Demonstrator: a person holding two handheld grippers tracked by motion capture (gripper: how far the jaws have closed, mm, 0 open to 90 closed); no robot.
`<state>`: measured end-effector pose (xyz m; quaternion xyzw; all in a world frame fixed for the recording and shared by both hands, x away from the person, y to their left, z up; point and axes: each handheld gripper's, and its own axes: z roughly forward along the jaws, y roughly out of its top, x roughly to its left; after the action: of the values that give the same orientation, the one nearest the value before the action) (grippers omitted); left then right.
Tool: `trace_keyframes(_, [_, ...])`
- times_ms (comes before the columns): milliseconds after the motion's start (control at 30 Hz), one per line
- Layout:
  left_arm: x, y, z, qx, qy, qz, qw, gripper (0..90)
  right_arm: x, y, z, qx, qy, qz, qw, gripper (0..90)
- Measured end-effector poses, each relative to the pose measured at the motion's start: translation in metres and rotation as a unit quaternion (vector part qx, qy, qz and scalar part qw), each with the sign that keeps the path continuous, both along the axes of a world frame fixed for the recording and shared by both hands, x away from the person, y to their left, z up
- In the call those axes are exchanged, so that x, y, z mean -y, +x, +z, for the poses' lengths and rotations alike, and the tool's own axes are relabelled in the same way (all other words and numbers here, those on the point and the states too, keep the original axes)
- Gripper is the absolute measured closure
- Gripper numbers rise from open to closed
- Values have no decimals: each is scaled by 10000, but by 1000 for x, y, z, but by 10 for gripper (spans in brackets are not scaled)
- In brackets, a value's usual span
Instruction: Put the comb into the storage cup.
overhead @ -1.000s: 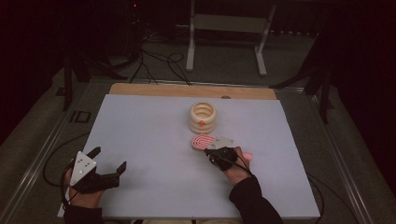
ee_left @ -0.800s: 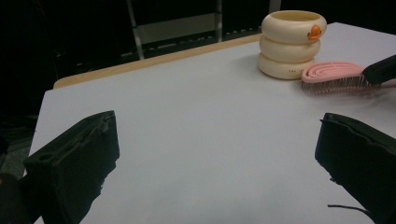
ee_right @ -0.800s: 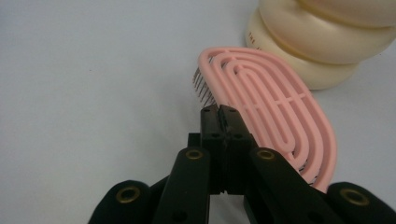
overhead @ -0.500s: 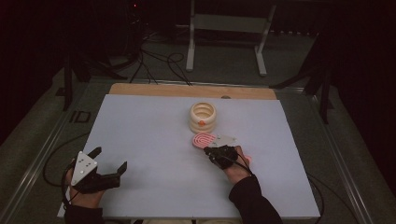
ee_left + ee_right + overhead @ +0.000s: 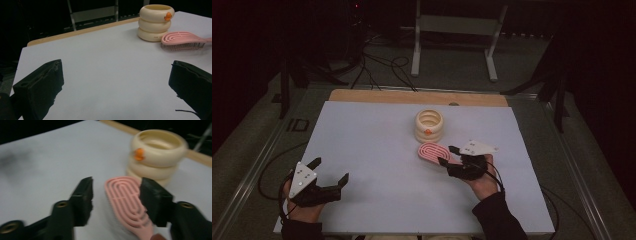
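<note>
Between the open jaws of the right gripper [image 5: 115, 195] lies the head of a pink hairbrush [image 5: 127, 200], bristles down on the white table [image 5: 377, 150]; the jaws stand apart on either side of it and have not closed. Just beyond the brush, nearly touching its far end, stands a cream ringed cup [image 5: 156, 155] with an orange duck mark.

The main risk, as I judge it, is the grip point. The jaws straddle the wide, rounded head rather than the narrow handle, which runs back under the gripper, so closing here could squeeze a curved plastic edge and let the brush slip, tip onto its side or skid forward. A forward push would drive it into the cup and shove or topple that. If only one jaw meets it first, the brush could pivot on its bristles.

Far to the side, the left gripper [image 5: 328, 181] rests on the table with jaws wide apart, well clear of both things.
</note>
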<state>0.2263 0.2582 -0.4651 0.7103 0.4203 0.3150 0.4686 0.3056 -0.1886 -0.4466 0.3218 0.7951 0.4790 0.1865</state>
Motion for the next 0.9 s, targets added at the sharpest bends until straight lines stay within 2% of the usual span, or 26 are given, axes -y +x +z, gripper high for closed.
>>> trace_keyframes(100, [0,1,0,5,-18,-10,10000,6,17,-7,4,127,84,-257,9996,284])
trace_keyframes(167, [0,1,0,5,-29,-7,10000,6,29,-11,5,193,228,-397,9988,226])
trace_keyframes(300, [0,2,0,14,-48,-19,10000,6,34,-13,6,209,298,-468,9982,191])
trace_keyframes(333, [0,3,1,33,-75,-27,10000,6,53,-20,4,244,431,-596,9970,138])
trace_keyframes(367, [0,3,1,42,-84,-37,9999,6,60,-24,2,288,483,-626,9965,124])
trace_keyframes(467, [0,4,1,63,-119,-57,9999,6,65,-27,1,329,516,-664,9959,120])
trace_keyframes(500, [0,4,1,75,-151,-68,9998,6,77,-35,-3,455,599,-732,9945,104])
trace_keyframes(567, [0,5,2,83,-168,-94,9998,5,82,-38,-6,490,596,-786,9939,103])
trace_keyframes(733, [0,5,2,145,-240,-142,9995,5,89,-43,-12,509,692,-889,9923,103])
trace_keyframes(767, [0,6,2,166,-252,-167,9994,4,94,-48,-20,468,756,-961,9914,102])
trace_keyframes(900, [0,8,1,166,-250,-188,9994,4,97,-50,-23,421,755,-982,9914,101])
